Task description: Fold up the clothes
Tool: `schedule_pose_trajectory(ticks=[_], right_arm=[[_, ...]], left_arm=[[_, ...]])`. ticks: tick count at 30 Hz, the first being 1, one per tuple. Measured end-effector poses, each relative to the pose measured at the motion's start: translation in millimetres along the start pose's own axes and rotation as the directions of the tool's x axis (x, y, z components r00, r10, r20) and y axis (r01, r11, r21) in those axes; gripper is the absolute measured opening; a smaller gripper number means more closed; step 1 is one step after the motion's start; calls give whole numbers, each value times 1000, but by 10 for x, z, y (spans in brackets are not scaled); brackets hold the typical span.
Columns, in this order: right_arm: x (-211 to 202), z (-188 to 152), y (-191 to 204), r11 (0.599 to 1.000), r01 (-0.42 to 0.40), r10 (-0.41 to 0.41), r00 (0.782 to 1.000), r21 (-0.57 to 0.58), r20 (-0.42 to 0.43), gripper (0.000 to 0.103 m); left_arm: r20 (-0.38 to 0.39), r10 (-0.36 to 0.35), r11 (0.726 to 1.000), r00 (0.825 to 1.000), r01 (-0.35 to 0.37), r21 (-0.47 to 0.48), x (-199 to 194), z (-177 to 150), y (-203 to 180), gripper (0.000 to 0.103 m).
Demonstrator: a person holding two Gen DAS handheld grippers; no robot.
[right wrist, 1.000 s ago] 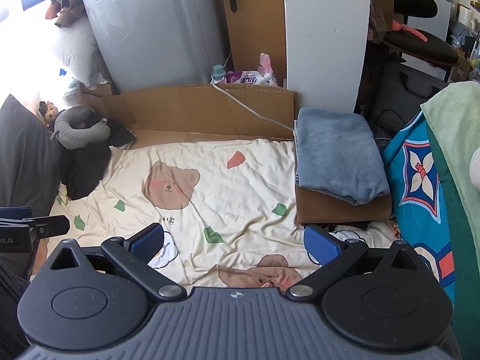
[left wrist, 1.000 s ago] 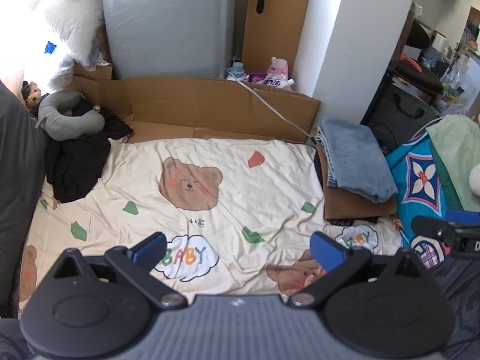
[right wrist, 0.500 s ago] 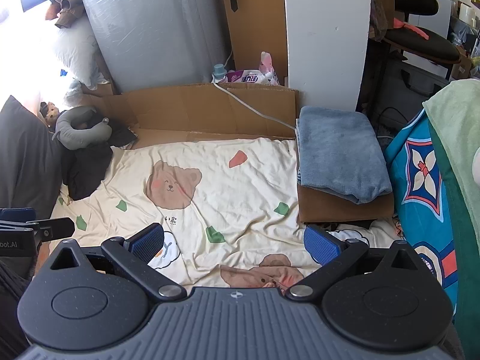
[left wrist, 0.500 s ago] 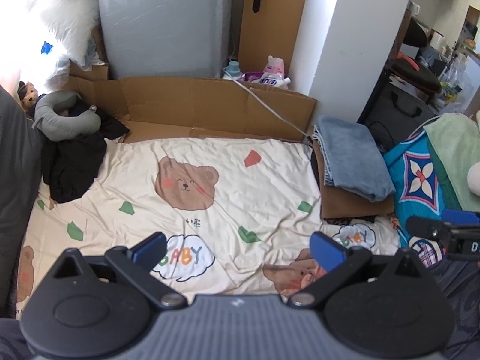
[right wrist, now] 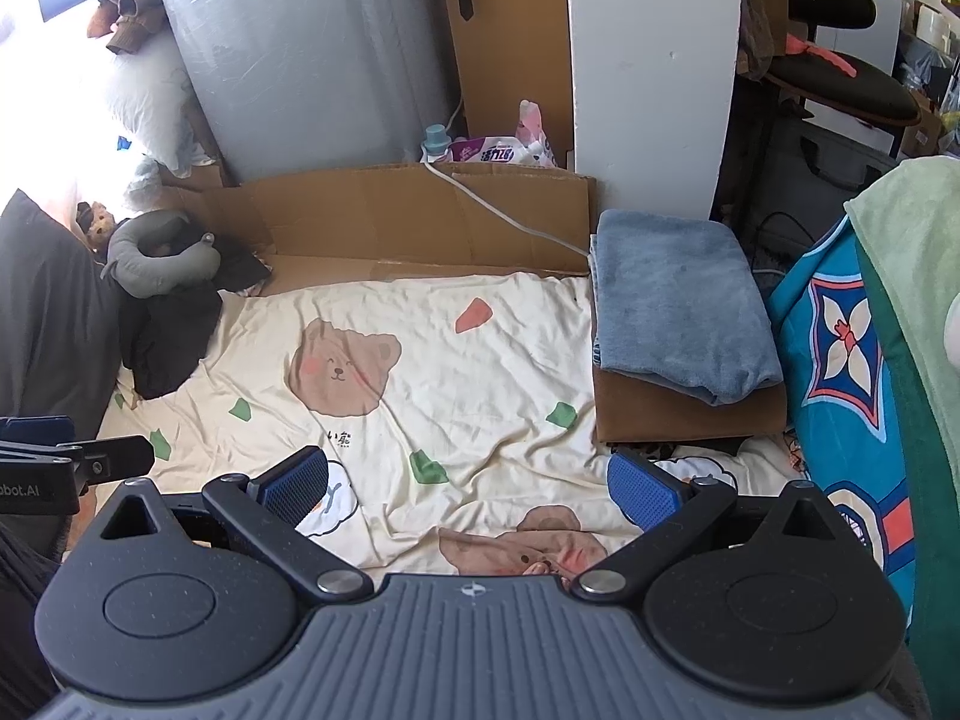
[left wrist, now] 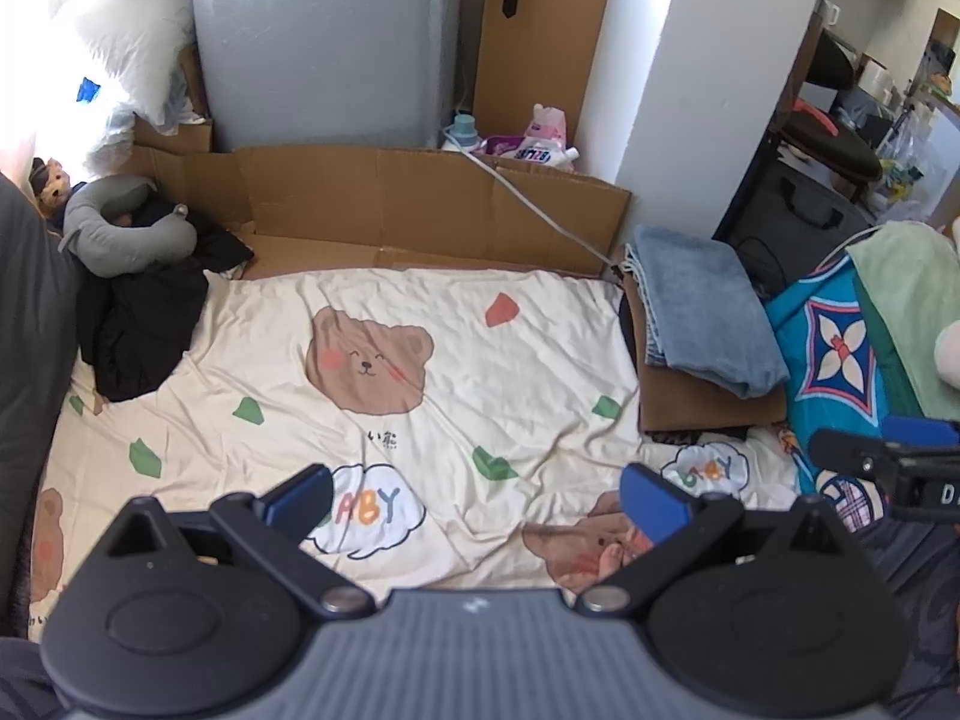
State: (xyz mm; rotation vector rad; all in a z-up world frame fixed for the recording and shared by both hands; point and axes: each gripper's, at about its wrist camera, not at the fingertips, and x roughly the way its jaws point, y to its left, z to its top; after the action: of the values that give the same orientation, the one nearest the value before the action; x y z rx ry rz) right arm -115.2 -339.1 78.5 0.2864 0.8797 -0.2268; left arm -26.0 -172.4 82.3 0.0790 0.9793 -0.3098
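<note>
Little has changed over the last second: the left gripper (left wrist: 474, 495) and right gripper (right wrist: 468, 483) hover wide open and empty over the sheet (left wrist: 510, 372), drifting only slightly. Folded blue cloth (right wrist: 678, 300) lies right of the sheet, black clothes (left wrist: 141, 324) bunched left; either stage fits.

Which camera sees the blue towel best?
The right wrist view: the folded blue towel lies nearly face-on there, its whole top showing. The left wrist view shows the towel too, but farther to the side, slanted and narrower.
</note>
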Motion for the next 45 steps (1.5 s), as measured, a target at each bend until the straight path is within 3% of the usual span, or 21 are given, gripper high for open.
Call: schedule_pose_trajectory(ticks=[45], right_arm=[[38, -18, 56, 1000, -11, 11, 1000, -10, -9, 102]], left_arm=[[-21, 7, 1000, 1000, -7, 29, 64, 49, -83, 103]])
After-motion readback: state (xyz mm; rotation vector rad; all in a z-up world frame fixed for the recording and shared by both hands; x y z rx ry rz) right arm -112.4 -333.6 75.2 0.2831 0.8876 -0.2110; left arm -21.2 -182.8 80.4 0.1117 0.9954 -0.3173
